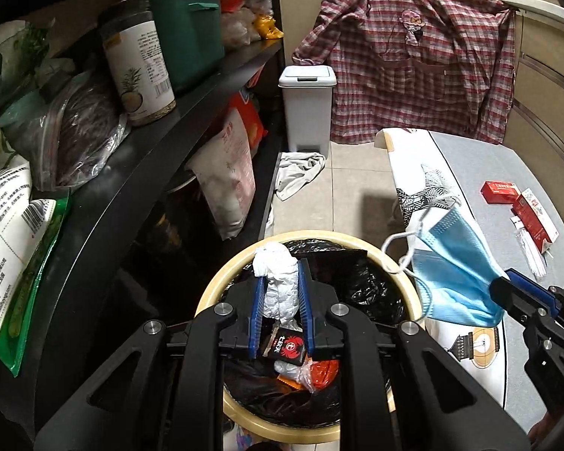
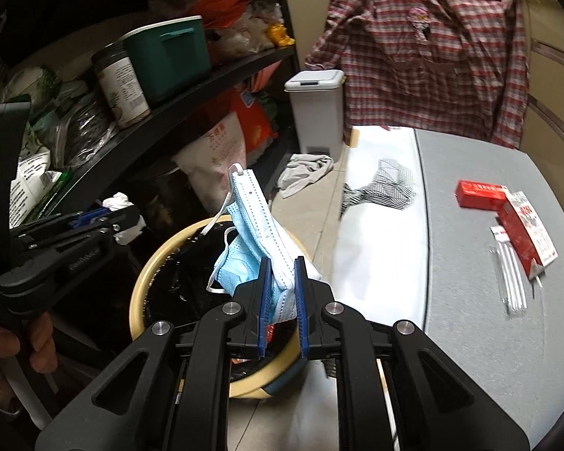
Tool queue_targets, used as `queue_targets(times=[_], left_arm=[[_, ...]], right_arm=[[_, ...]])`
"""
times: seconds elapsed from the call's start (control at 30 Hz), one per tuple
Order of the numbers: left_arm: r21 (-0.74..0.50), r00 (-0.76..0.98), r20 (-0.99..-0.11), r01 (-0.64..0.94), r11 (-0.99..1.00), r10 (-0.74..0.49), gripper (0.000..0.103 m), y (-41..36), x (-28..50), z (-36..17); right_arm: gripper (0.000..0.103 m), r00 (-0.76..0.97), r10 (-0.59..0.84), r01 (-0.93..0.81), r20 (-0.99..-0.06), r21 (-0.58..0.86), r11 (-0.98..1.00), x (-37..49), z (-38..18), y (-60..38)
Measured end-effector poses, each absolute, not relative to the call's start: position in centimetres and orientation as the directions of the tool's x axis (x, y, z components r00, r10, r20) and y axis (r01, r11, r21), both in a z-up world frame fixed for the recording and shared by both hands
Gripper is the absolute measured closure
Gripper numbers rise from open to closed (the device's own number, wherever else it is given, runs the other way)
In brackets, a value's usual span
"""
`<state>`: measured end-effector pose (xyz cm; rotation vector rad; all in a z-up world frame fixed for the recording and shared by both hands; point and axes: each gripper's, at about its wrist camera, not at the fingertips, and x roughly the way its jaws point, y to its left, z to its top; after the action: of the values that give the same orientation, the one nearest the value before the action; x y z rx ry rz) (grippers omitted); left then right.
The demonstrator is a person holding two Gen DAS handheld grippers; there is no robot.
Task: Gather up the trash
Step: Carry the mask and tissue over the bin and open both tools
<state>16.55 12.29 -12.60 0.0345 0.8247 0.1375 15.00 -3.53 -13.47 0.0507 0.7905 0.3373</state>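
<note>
L hand-held gripper (image 1: pixel 281 293) clamps tissue wad (image 1: pixel 278 282) | R (image 2: pixel 282 293) clamps mask (image 2: pixel 259 225) | bin (image 1: pixel 410 282) part hidden

I see the grey table (image 2: pixel 470 338) carrying two red boxes (image 2: pixel 481 194) and wrapped straws (image 2: pixel 511 274), while the tiled floor (image 1: pixel 349 184) holds a crumpled cloth (image 1: pixel 300 173), a white pedal bin (image 1: pixel 307 109) and the cream bin (image 1: pixel 410 285)

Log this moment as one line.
left gripper: grips tissue wad over bin | right gripper: grips face mask near bin
</note>
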Motion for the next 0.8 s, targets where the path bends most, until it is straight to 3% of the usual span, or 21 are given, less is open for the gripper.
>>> queue_targets(times=[0.67,0.77,0.8], left_arm=[[0.128,0.639,-0.743,-0.153,0.98,0.197,0.086,13.7,17.2,-13.1],[0.131,0.632,-0.747,-0.16,0.978,0.204,0.084,13.8,17.4,-13.2],[0.131,0.632,-0.746,-0.172,0.976,0.212,0.077,13.8,17.3,-13.2]], right_arm=[[0.09,0.624,0.305,-0.306,-0.72,0.134,0.943,16.5,-14.5,0.2],[0.086,0.611,0.311,-0.309,-0.728,0.142,0.94,16.9,-14.7,0.3],[0.086,0.609,0.311,-0.307,-0.73,0.145,0.941,17.0,-14.8,0.4]])
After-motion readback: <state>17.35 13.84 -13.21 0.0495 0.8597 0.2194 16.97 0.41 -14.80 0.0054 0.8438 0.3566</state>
